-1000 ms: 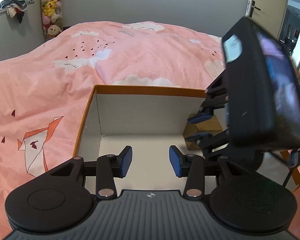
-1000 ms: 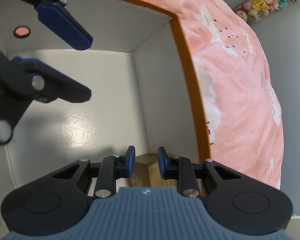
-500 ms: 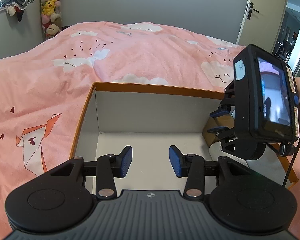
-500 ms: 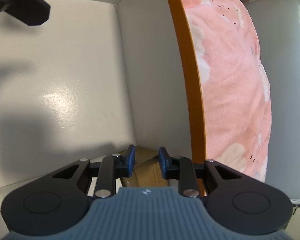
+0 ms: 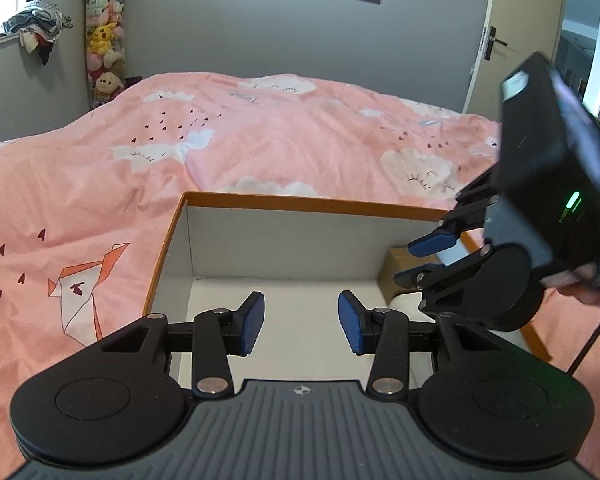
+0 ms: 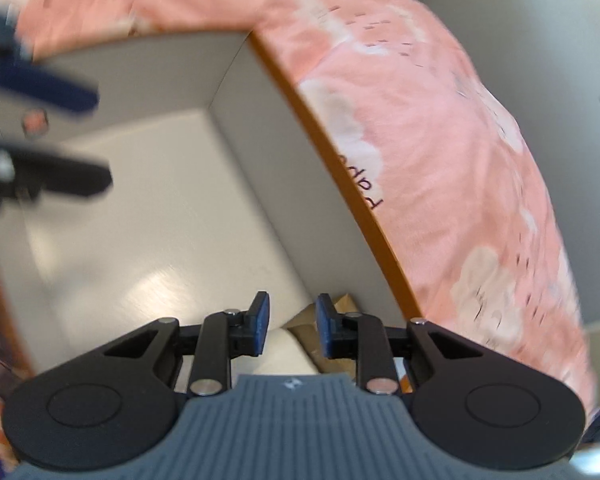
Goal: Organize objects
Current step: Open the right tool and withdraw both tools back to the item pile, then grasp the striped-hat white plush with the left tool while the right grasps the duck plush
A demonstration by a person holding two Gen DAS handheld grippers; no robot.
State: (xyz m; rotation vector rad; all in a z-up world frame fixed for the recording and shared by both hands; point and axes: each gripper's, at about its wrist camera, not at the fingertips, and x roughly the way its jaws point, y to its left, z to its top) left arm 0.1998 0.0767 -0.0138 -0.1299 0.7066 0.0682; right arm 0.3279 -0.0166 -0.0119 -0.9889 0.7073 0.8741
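An open cardboard box with an orange rim and a white inside lies on the pink bed. A small brown carton stands in its far right corner, and a white rounded item lies beside it. My left gripper hovers over the box's near side, open, with nothing between its blue pads. My right gripper hangs above the right corner. In the right wrist view it is over the brown carton and the white item. Its pads stand a narrow gap apart and grip nothing.
The pink duvet surrounds the box on all sides. Plush toys hang on the far left wall and a door stands at the right. The box's left half floor is bare white.
My right gripper has risen out of the box corner and rolled, leaving the brown carton below. The left gripper has drawn back and up a little, still open.
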